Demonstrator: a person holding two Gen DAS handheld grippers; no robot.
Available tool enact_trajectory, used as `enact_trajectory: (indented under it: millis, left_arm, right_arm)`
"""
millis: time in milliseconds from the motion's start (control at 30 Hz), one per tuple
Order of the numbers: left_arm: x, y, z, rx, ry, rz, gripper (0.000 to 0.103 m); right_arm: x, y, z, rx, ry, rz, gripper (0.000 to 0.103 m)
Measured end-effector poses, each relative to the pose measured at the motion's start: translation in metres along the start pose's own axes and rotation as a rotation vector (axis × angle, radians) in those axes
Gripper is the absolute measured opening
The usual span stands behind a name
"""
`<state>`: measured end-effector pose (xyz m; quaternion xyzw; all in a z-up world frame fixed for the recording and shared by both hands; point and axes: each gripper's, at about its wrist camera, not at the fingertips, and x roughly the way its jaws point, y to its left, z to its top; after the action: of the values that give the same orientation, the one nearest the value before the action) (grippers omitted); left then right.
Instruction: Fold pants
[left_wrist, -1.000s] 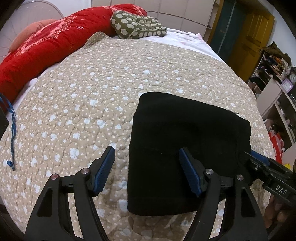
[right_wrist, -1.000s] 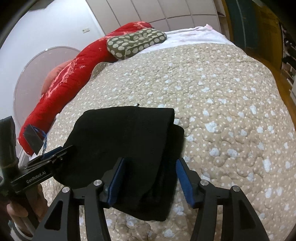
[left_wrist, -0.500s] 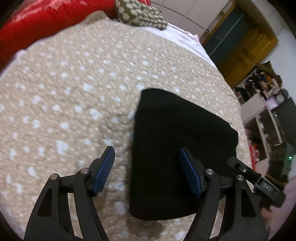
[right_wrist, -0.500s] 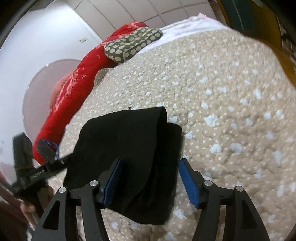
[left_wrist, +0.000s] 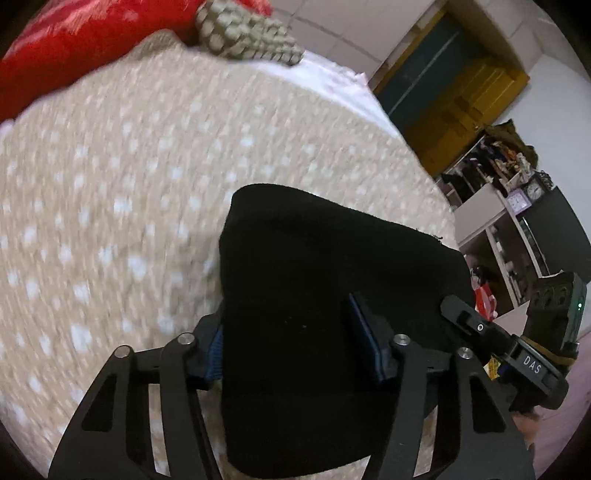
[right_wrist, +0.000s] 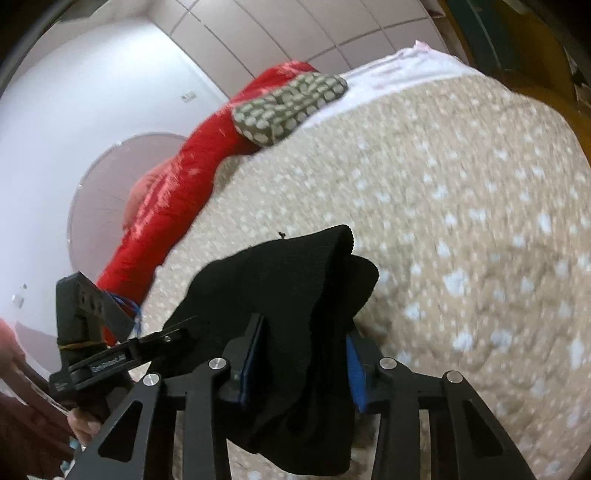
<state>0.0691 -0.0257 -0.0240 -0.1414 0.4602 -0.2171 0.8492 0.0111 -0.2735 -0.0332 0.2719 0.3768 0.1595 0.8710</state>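
The folded black pants (left_wrist: 332, 258) lie on the spotted beige bedspread (left_wrist: 129, 184). My left gripper (left_wrist: 288, 332) straddles their near left part. Its jaws are closing, the cloth fills the gap and the blue pads touch it on both sides. In the right wrist view the pants (right_wrist: 288, 280) bunch up and rise between the blue pads of my right gripper (right_wrist: 304, 354), whose jaws are also closing on the right edge. Each gripper shows at the side of the other's view, with a hand on its handle.
A red blanket (right_wrist: 166, 206) and a green spotted pillow (right_wrist: 291, 103) lie at the far end of the bed. Shelves full of things (left_wrist: 509, 206) and a yellow door (left_wrist: 454, 85) stand beyond the bed's right side. The bedspread stretches wide to the left and far side.
Both grippers' jaws have narrowed from wide open onto the pants. The near edge of the pants has bunched and lifted between the pads. Both views have tilted and blurred.
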Motion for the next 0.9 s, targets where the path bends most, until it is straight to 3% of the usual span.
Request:
enact_trajectory:
  millis: [200, 300, 367, 500, 600, 700, 833, 900]
  left_arm:
    - [0.014, -0.002, 0.035, 0.027, -0.038, 0.06, 0.058]
    - [0.042, 0.007, 0.036, 0.026, 0.026, 0.146, 0.059]
    - [0.041, 0.009, 0.035, 0.029, 0.014, 0.14, 0.062]
    - [0.029, 0.002, 0.033, 0.089, -0.009, 0.228, 0.063]
    - [0.028, 0.0, 0.033, 0.106, -0.018, 0.272, 0.063]
    - [0.031, -0.002, 0.031, 0.107, -0.026, 0.293, 0.063]
    - [0.035, -0.002, 0.031, 0.098, -0.031, 0.294, 0.07]
    - [0.034, -0.004, 0.03, 0.105, -0.038, 0.307, 0.07]
  right_arm:
    - [0.012, 0.008, 0.037, -0.041, -0.052, -0.009, 0.039]
    - [0.039, -0.002, 0.044, -0.037, -0.002, -0.122, 0.044]
    - [0.047, -0.003, 0.044, -0.077, 0.037, -0.199, 0.043]
    - [0.013, 0.01, 0.042, -0.153, -0.012, -0.276, 0.043]
    - [-0.003, 0.033, 0.041, -0.229, -0.047, -0.249, 0.041]
    - [0.003, 0.054, 0.035, -0.303, -0.021, -0.235, 0.04]
    - [0.036, 0.057, 0.001, -0.374, 0.081, -0.317, 0.039]
    - [0.04, 0.056, -0.014, -0.412, 0.044, -0.359, 0.039]
